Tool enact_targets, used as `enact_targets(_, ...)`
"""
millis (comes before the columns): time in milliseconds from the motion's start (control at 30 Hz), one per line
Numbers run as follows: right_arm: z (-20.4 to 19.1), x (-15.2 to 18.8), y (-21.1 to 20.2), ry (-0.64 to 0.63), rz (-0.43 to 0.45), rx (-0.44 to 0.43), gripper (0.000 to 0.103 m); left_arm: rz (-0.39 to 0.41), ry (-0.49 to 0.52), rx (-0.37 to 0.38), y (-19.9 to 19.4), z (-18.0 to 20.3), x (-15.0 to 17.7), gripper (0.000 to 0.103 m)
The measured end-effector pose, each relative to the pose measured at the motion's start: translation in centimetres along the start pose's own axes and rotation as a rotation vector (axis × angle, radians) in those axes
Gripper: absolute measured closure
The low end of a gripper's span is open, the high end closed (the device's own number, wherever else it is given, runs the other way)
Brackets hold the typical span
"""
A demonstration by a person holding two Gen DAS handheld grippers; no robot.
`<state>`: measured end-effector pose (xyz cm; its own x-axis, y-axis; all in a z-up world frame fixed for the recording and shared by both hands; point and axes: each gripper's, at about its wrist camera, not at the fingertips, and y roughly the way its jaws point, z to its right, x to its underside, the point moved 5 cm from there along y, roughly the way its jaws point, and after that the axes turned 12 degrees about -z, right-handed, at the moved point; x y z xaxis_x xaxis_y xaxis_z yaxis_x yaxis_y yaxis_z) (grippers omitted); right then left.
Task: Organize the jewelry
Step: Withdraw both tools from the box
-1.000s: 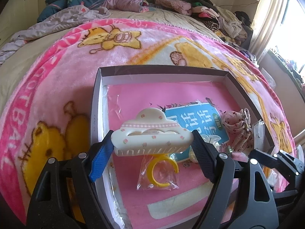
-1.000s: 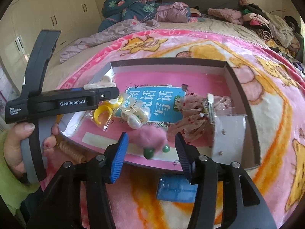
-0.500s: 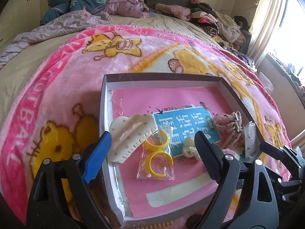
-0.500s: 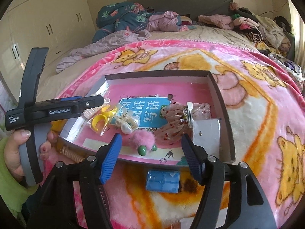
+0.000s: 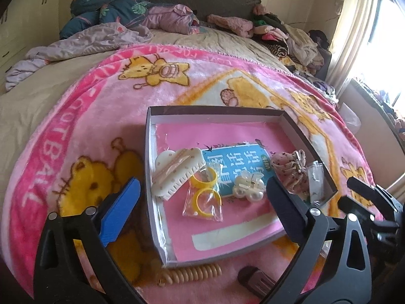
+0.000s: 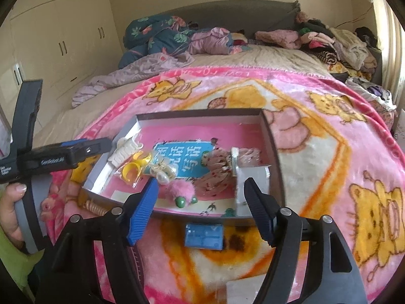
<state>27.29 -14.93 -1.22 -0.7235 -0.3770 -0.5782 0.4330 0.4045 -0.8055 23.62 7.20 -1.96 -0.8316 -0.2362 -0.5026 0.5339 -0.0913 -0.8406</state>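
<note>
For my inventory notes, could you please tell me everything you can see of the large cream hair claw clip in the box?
The cream hair claw clip looks like glossy plastic, cloud-shaped on top, with small pink dots, a pale pink band and a row of teeth along its lower edge. It lies tilted on its side in the left part of the box, near the left wall, overlapping the bagged yellow rings. No gripper touches it.

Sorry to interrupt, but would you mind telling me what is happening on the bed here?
A person is sorting hair accessories into a shallow box on a pink blanket, a gripper in each hand. The left gripper is opening with nothing between its fingers; a white claw clip lies in the box beyond it. The right gripper is opening too, and a pink pom-pom tie rests in the box, unheld. A spiral tie lies outside.
</note>
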Motion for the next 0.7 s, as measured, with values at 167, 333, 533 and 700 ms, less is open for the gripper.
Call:
enact_targets(167, 1.1, -0.1, -1.5, 0.016, 0.029, 0.024, 0.033, 0.017, -0.013, 0.001, -1.5, -0.3, 0.8, 0.012)
enact_targets(333, 1.4, 0.2, -2.7, 0.019, 0.047, 0.038, 0.032, 0.030, -0.021, 0.003, -2.8, -0.5, 1.6, 0.012)
enact_targets(533, 1.0, 1.1, -3.6, 0.009, 0.053, 0.035, 0.032, 0.041, -0.013, 0.000, -3.9, -0.2, 2.8, 0.012)
enact_targets(700, 0.6, 1.8, -4.0, 0.002, 0.054, 0.029, 0.032, 0.052, -0.013, -0.002, -4.8, 0.0, 3.9, 0.012)
